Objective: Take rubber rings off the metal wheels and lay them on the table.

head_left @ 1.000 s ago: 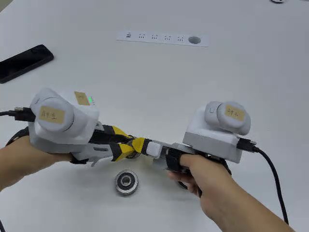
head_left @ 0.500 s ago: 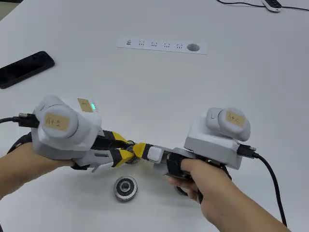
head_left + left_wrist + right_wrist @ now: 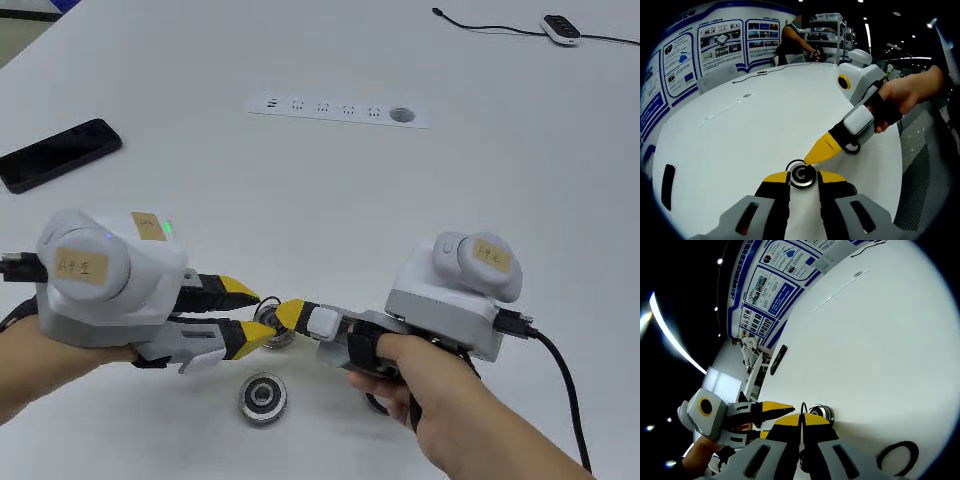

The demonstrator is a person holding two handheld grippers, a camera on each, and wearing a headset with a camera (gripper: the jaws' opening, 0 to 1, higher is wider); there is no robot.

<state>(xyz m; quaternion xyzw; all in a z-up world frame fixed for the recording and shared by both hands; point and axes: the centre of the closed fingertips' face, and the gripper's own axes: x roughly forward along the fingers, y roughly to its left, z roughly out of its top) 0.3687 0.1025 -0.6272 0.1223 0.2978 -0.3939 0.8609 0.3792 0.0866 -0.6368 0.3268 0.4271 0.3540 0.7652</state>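
A metal wheel (image 3: 270, 327) lies on the white table (image 3: 330, 200) between the spread yellow tips of my left gripper (image 3: 250, 314). In the left gripper view the wheel (image 3: 802, 175) sits between those tips, its thin black rubber ring partly lifted. My right gripper (image 3: 290, 315) comes in from the right, shut on the edge of that rubber ring (image 3: 802, 409). A second wheel (image 3: 262, 397) lies nearer to me. One loose black ring (image 3: 879, 456) lies on the table under my right hand.
A black phone (image 3: 60, 153) lies at the far left. A white power strip (image 3: 338, 109) is set into the table beyond the grippers. A cable with a small device (image 3: 558, 27) is at the back right. A person (image 3: 797, 37) stands beyond the table.
The left gripper's jaws have spread apart and it has drawn back a little to the left. The right gripper stays shut at the wheel. The head camera has tilted.
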